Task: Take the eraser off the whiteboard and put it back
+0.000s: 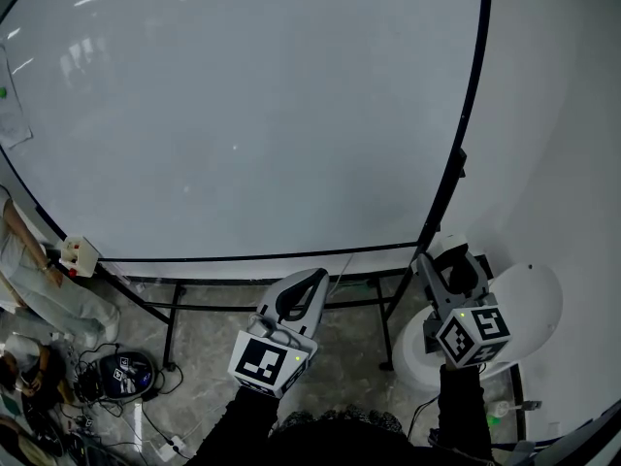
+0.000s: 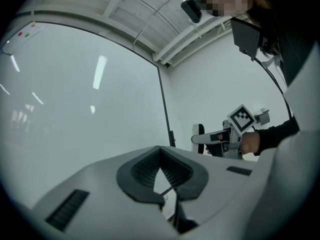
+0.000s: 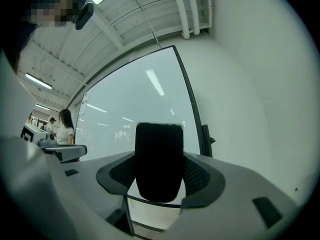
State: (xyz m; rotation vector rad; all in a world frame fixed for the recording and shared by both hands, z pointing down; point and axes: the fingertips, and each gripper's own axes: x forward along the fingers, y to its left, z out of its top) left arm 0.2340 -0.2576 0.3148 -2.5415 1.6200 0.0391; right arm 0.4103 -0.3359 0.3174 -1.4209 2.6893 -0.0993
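Only the right gripper view shows the grip plainly: the right gripper's point(image 3: 160, 178) fingers are clamped on the black eraser point(image 3: 160, 154), which stands upright between the pads. The head view places that gripper off the whiteboard point(image 1: 243, 115), near its lower right corner. Meanwhile the left gripper view shows the left gripper point(image 2: 160, 151) with its fingers closed tip to tip on nothing, and a sheet point(image 1: 10, 110) stuck at the board's left edge carries print too small to read.
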